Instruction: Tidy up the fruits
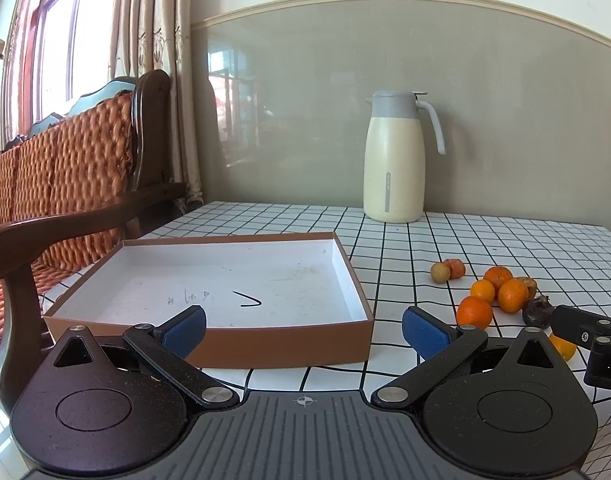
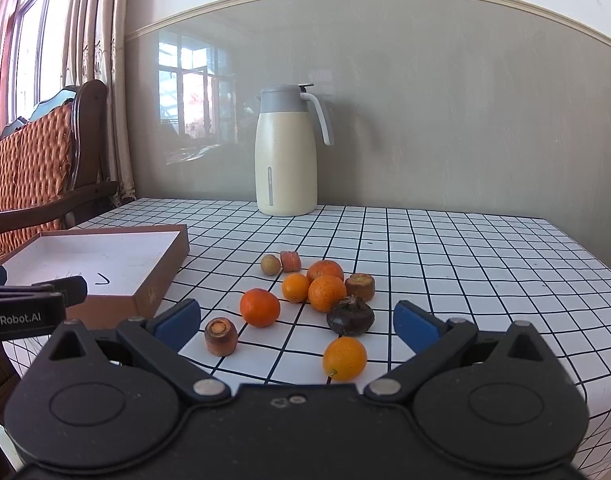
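Both claws are spread wide with nothing between their blue pads: the left gripper [image 1: 304, 330] hangs low at the near edge of the shallow brown box [image 1: 289, 345], while the right gripper [image 2: 296, 323] faces the scattered fruit on the checked tablecloth [image 2: 445, 248]. Inside, the box shows a bare white floor with a few pen marks. To its right the fruit lies loose on the cloth: a yellow-orange citrus [image 2: 344, 358] nearest the right gripper, a dark wrinkled fruit [image 2: 350, 316] just behind it, a tangerine [image 2: 260, 307] to the left, and a tight cluster of three more oranges [image 2: 326, 292] further back. Mixed among them are a carrot stub [image 2: 221, 336] standing near the left pad, another carrot stub [image 2: 360, 286] touching the cluster on its right, a third carrot piece [image 2: 291, 261] and a small pale round fruit [image 2: 270, 264] side by side at the back. A cream thermos jug [image 2: 286, 152] stands well behind by the wall, and a wooden sofa [image 1: 65, 184] with woven orange cushions sits beyond the table's left side. The left gripper's body pokes into the right wrist view beside the box.
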